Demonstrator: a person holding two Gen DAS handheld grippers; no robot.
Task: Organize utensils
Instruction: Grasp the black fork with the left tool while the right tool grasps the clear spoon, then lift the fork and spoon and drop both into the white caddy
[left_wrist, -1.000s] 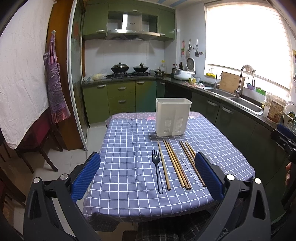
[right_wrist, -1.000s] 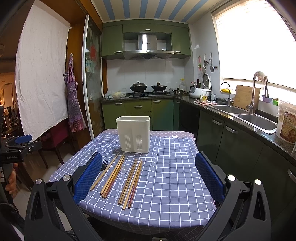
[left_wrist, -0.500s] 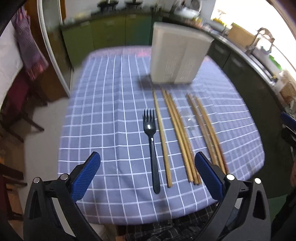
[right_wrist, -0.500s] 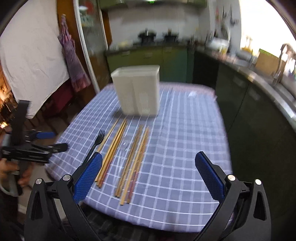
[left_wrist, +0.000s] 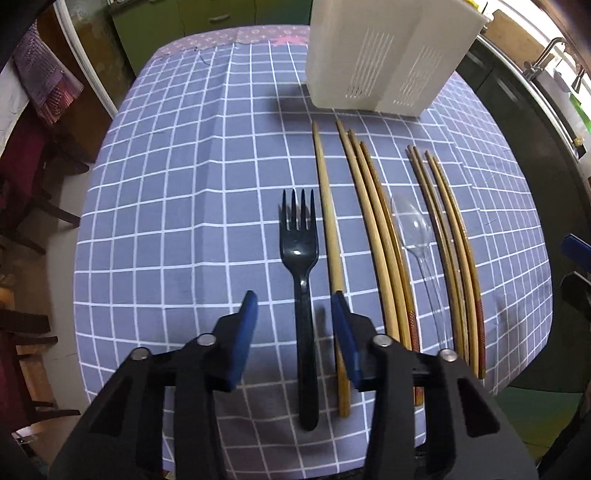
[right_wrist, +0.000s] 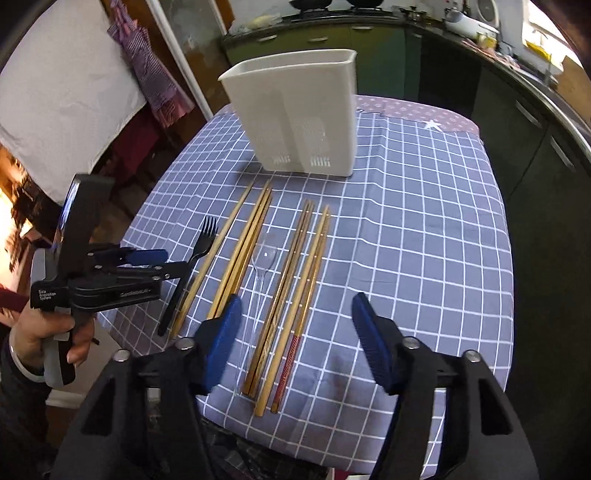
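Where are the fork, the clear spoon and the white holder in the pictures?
fork (left_wrist: 300, 236): left wrist view, on its head below the tines.
spoon (left_wrist: 414, 228): left wrist view, on its bowl.
holder (right_wrist: 303, 122): right wrist view, on its front wall.

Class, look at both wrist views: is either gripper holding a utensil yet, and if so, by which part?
Nothing is held. The left gripper, its jaws just closing, straddles the black fork's handle without touching it. The right gripper, also closing, hangs above the chopsticks.

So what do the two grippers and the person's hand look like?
Both grippers, left and right, have black plastic frames, silver rivets and blue padded fingers. In the right wrist view the left one shows white lettering, and a dark sleeve with a pale cuff sits at the wrist.
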